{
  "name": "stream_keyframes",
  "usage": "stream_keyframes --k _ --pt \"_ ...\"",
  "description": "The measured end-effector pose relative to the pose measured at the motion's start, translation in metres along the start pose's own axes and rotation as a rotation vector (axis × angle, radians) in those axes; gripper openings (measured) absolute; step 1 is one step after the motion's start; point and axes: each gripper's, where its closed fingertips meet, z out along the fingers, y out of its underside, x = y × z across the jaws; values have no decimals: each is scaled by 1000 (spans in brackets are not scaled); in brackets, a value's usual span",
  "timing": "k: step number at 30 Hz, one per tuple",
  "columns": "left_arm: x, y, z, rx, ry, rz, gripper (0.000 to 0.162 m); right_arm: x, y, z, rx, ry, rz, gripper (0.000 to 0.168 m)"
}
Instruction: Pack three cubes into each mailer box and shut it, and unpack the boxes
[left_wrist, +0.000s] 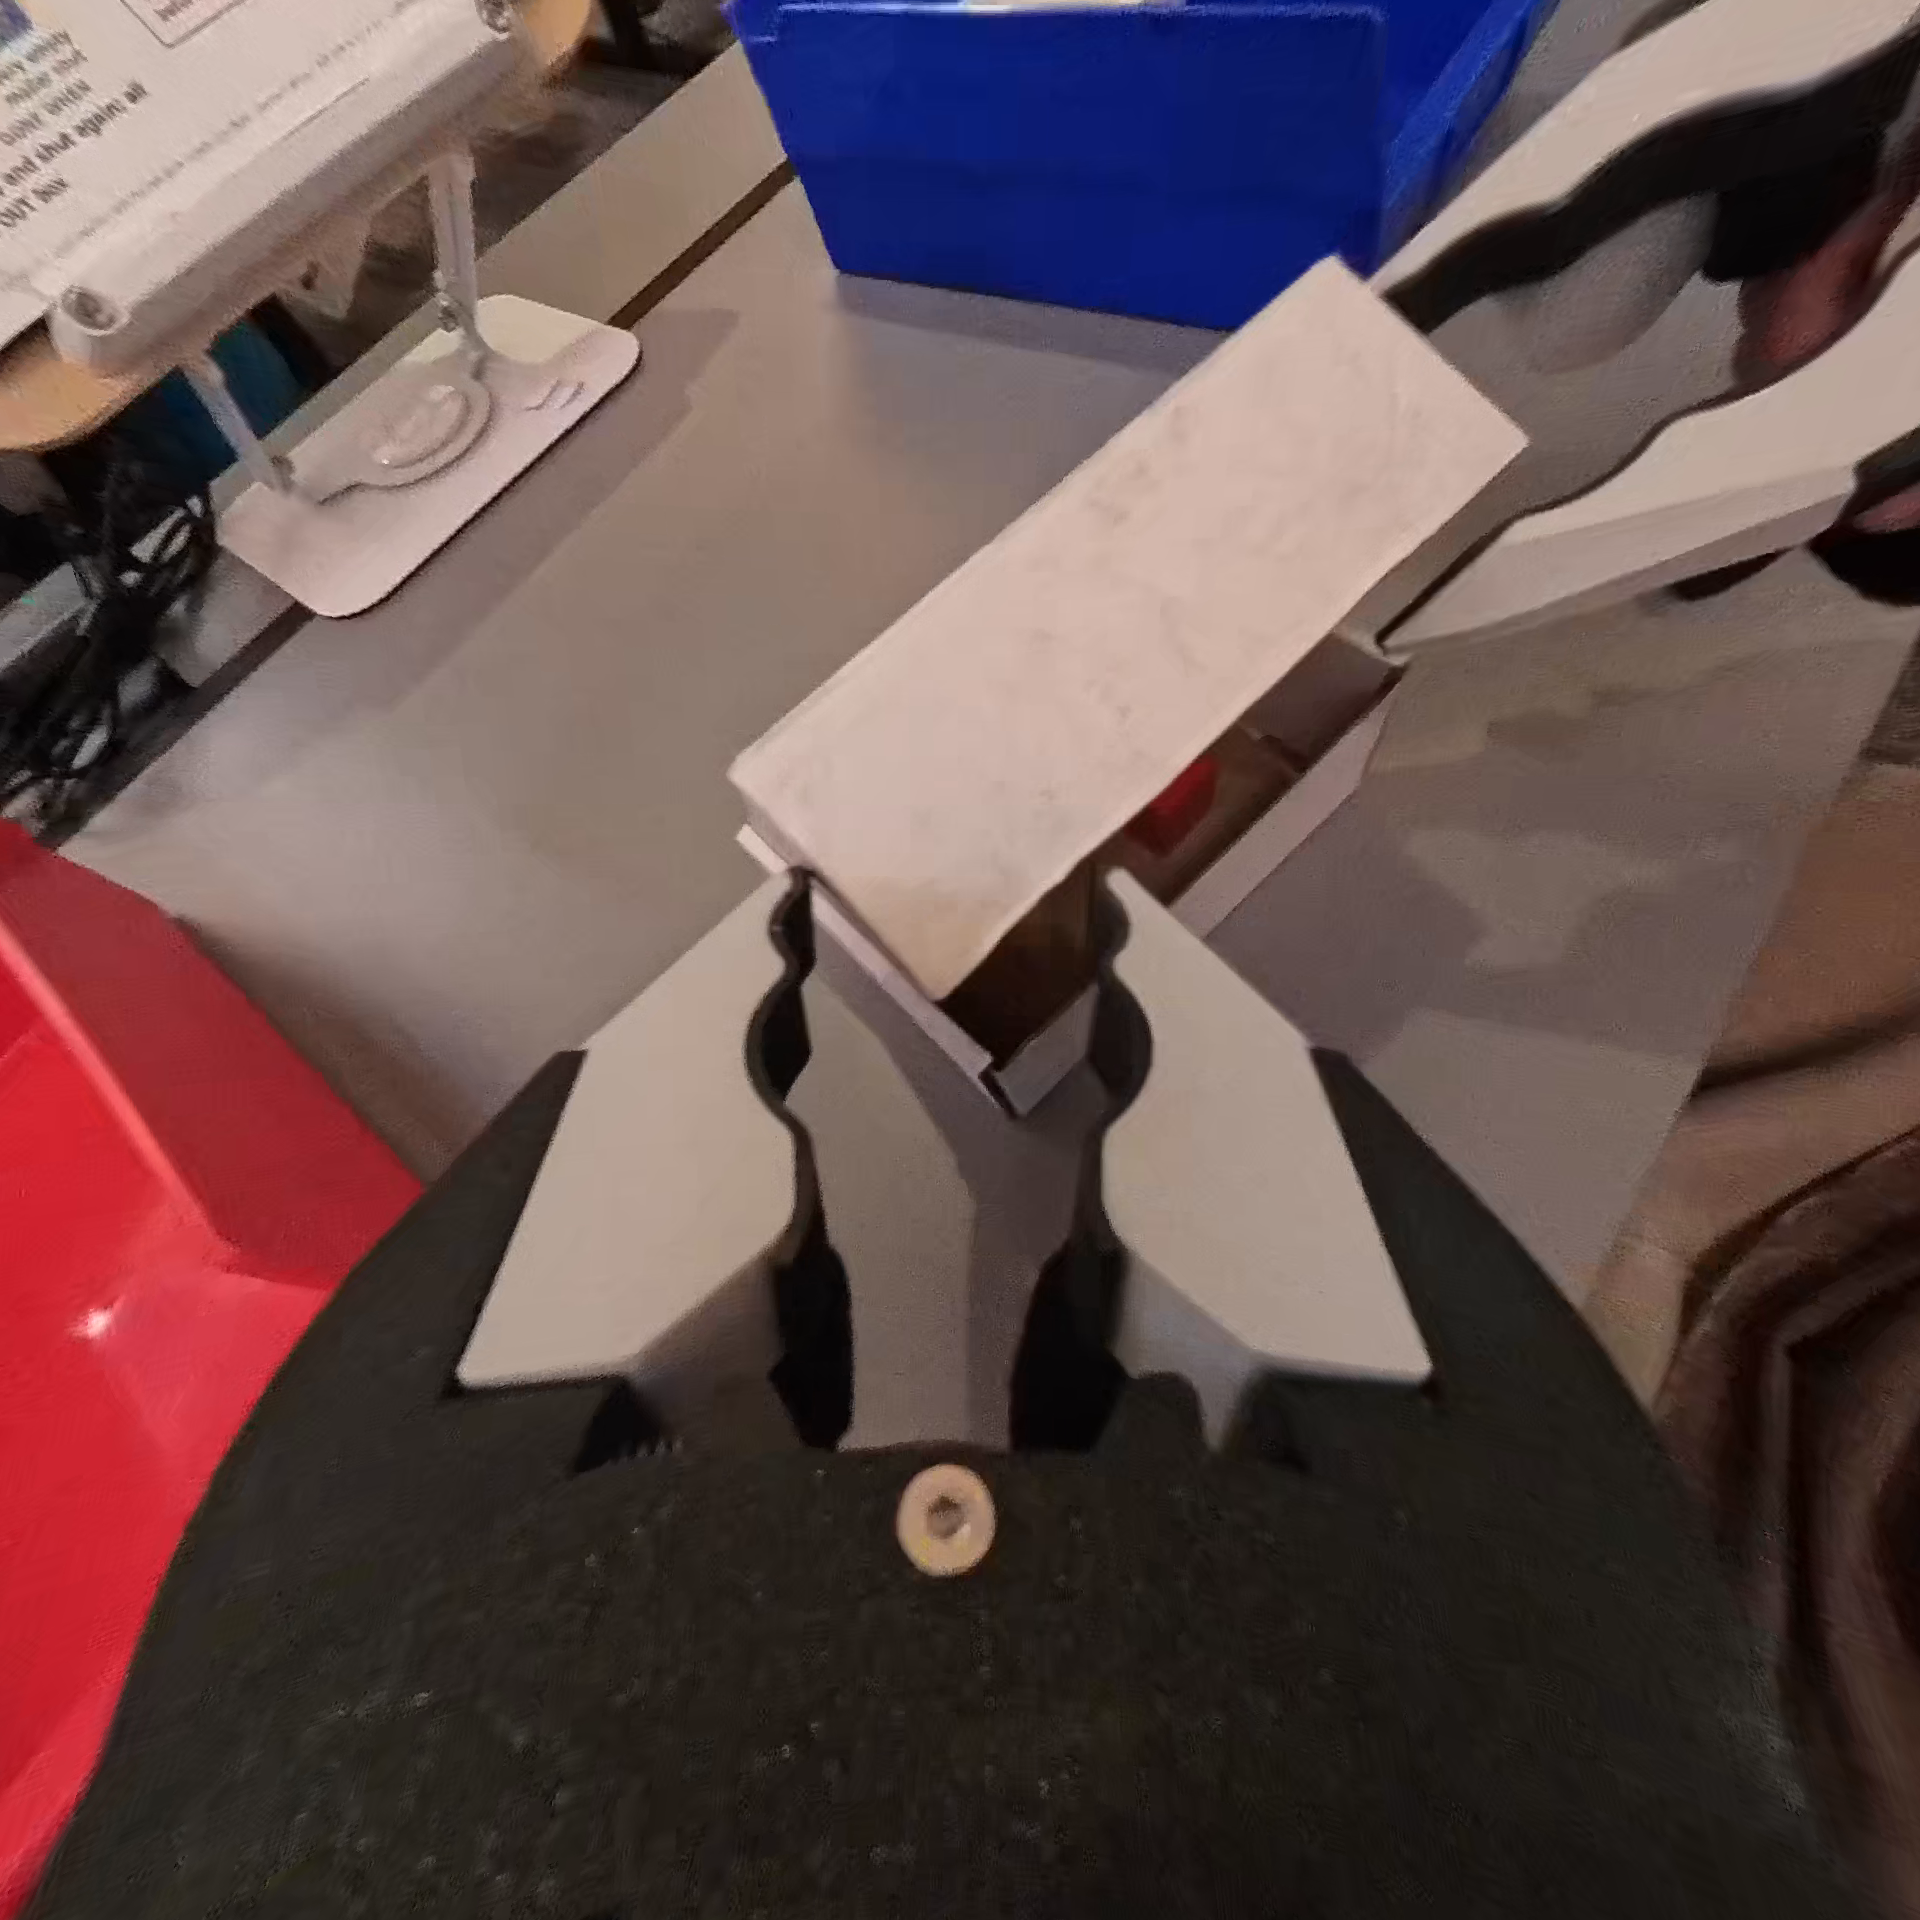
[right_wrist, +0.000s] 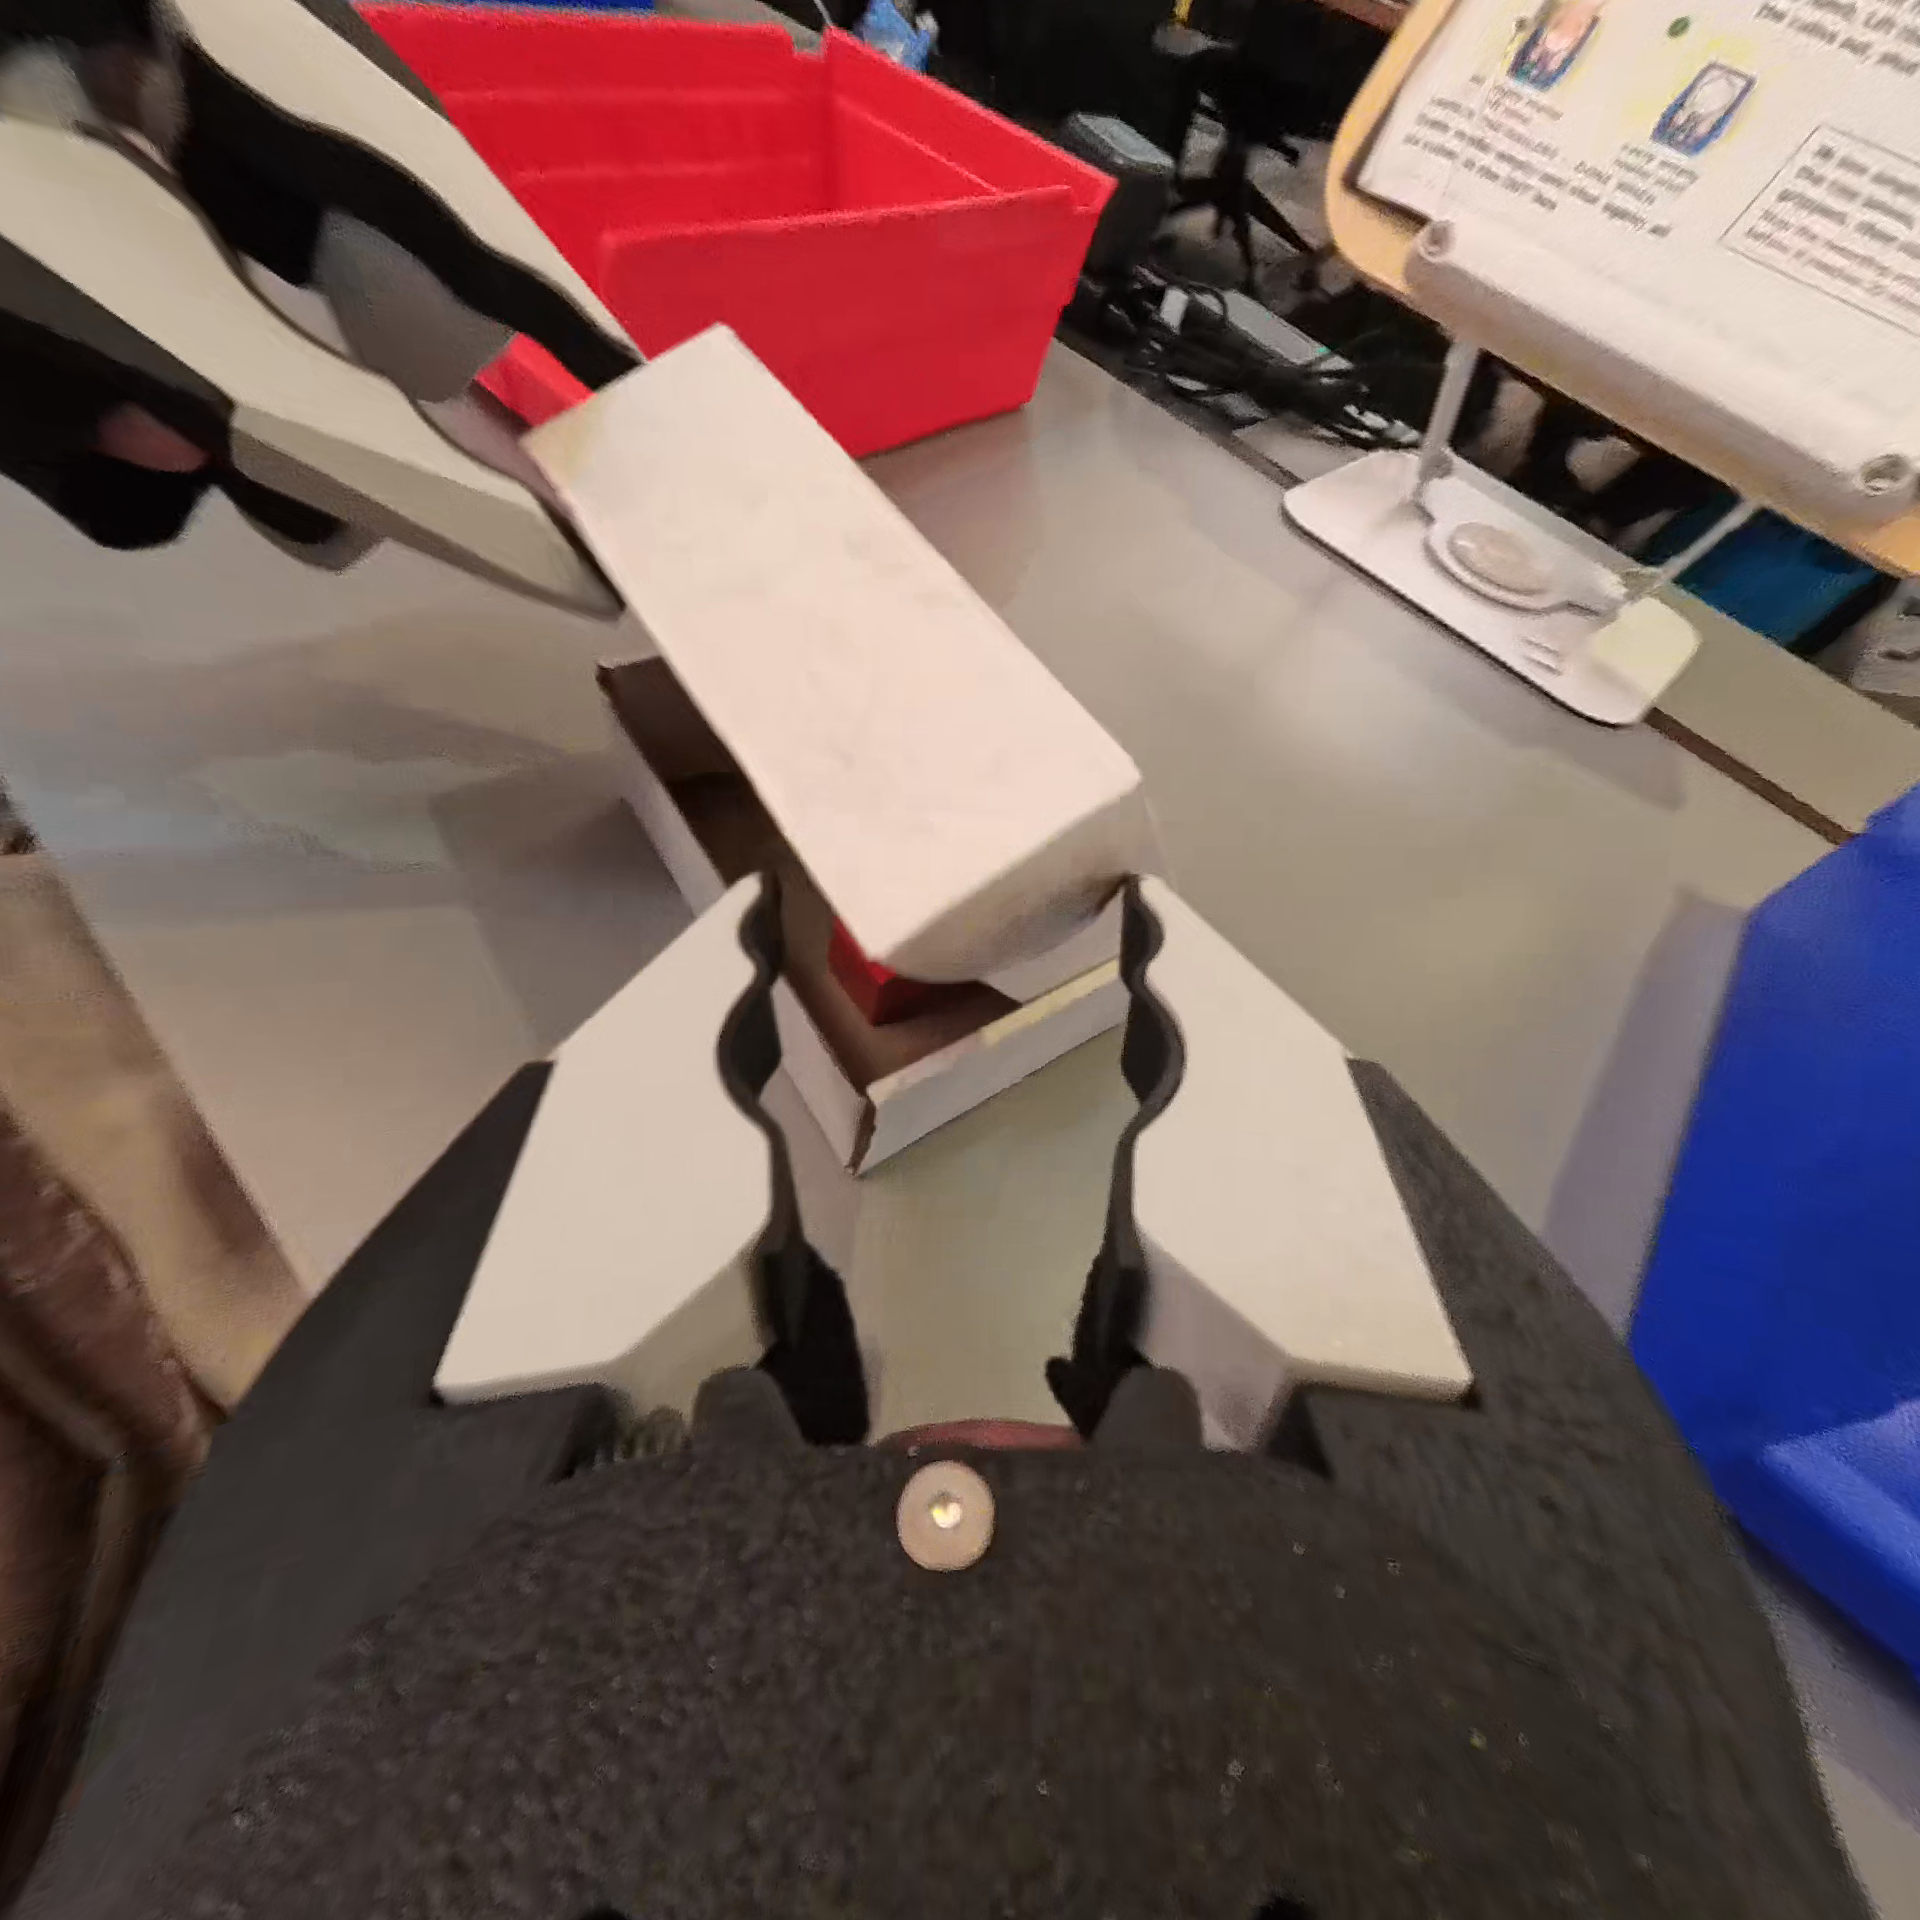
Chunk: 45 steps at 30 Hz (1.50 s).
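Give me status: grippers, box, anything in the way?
Both grippers open, left and right at opposite ends of the box. Lid half raised, red cube inside. Nothing in the way.

mailer box (left_wrist: 1101, 665) showing white, brown inside | cube (right_wrist: 883, 982) showing red | bins: red (right_wrist: 831, 239) at 12 o'clock, blue (right_wrist: 1787, 1226) at 3 | table (left_wrist: 499, 748) reading grey

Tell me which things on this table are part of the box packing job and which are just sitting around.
Part of the job:
- white mailer box, lid half raised
- red cube inside it
- left gripper and right gripper, one at each end
- red bin and blue bin, probably

Just lying about:
- instruction sheet on a white stand
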Motion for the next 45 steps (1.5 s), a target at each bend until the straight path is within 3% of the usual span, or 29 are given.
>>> stream_keyframes --k 2,4,7,12,16,18,21,23,28,32,36,41,45 --pt "3 4 0 -43 -38 37 44 1 6 1 -70 52 -20 56" --pt "19 10 -7 -90 -8 66 35 3 16 -9 -153 95 -17 37" --pt "54 35 -19 -200 81 46 26 -21 50 -25 -336 -1 63 18" --pt "81 71 -10 -287 187 -57 24 -44 92 -23 -471 -129 168 15" --pt "77 80 1 -298 187 -64 22 -44 95 -11 -439 -180 283 15" --pt "76 81 -2 -298 206 -78 23 -45 96 -14 -436 -214 306 25" --pt "75 83 -10 -281 254 -133 58 -50 98 -26 -439 -291 303 57" --pt "75 84 -16 -256 302 -173 66 -52 97 -35 -421 -351 276 77" --pt "93 70 -15 -188 442 -237 66 -48 75 -27 -305 -399 280 78" --pt "97 76 -5 -230 429 -170 67 -48 81 -15 -332 -375 257 81" --pt "76 73 -10 -186 408 -239 72 -31 75 -21 -274 -379 261 84" --pt "62 56 6 -116 463 -286 93 -8 58 -1 -177 -440 186 124" --pt "53 61 30 -168 490 -255 103 -9 67 28 -249 -535 103 135"
